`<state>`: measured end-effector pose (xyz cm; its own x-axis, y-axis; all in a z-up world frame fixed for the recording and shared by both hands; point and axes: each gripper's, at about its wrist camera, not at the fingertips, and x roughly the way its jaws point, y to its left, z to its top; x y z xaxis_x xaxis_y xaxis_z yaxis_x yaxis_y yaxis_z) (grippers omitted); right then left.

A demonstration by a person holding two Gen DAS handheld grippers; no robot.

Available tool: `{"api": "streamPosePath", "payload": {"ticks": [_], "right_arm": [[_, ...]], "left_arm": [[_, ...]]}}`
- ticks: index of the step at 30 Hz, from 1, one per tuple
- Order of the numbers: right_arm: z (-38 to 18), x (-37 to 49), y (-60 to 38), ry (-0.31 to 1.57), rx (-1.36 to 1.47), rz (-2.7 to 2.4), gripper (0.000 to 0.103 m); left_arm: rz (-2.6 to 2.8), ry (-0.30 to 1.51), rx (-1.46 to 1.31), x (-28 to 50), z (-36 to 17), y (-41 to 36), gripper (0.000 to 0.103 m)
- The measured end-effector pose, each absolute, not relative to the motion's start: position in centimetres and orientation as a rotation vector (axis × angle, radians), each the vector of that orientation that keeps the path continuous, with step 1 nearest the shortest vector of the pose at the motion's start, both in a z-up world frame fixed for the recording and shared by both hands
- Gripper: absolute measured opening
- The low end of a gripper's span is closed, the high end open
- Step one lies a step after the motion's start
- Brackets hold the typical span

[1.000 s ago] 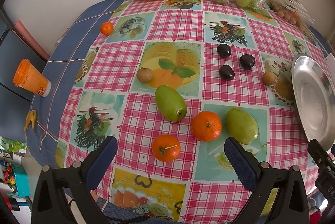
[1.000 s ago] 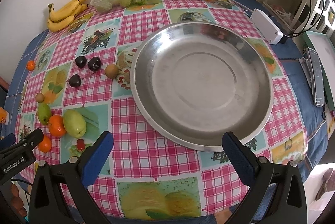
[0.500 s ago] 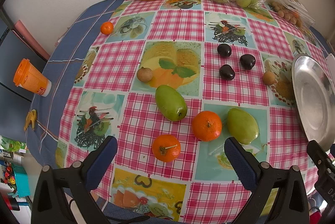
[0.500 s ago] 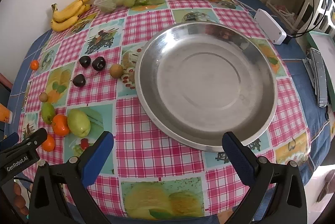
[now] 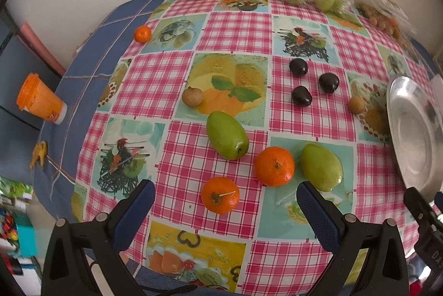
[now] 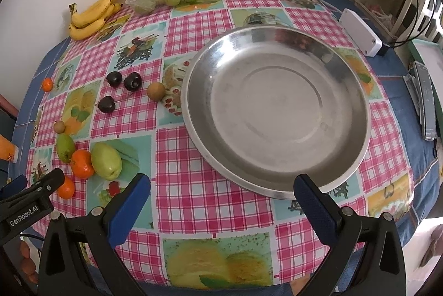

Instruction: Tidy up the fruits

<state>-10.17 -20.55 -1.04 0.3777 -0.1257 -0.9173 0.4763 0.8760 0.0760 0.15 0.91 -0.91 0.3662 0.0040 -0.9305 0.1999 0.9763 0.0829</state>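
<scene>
Fruits lie loose on the checked tablecloth [image 5: 235, 27] left of the bare steel plate [image 6: 277, 179], nothing yet gathered, so the wide-open, unladen left gripper [image 5: 225, 199] is judged due to close on the near tangerine [image 5: 220, 195] while the right gripper [image 6: 221, 190] waits agape.

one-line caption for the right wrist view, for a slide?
Open right gripper faces an empty steel dish; loose fruit lies left.

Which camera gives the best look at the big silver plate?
The right wrist view: the silver plate sits whole in the middle of the picture, with nothing in it, just beyond the open right gripper. The left wrist view catches only a slice of the plate at its right edge, past the open left gripper.
</scene>
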Motion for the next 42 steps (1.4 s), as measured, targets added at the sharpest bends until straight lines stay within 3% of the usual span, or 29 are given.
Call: {"api": "streamPosePath", "payload": {"ticks": [15, 23, 34, 42], "right_arm": [[0.8, -7.0, -16.2, 1.026, 0.301, -0.157, 0.103], [0.0, -5.3, -14.0, 1.077, 0.16, -0.123, 0.103], [-1.0, -4.0, -13.6, 1.087, 0.194, -0.096, 0.102], [-2.7, -2.7, -12.4, 1.156, 0.214, -0.017, 0.072]], "left_arm": [[-0.078, 1.151, -0.123, 1.7, 0.0, 6.2, 0.103], [-0.078, 1.193, -0.124, 2.0, -0.7, 6.2, 0.103], [-0.067, 1.324, -0.147, 2.2, -3.5, 6.1, 0.101], [-0.083, 1.384, -0.16, 2.6, -4.9, 5.4, 0.081]]}}
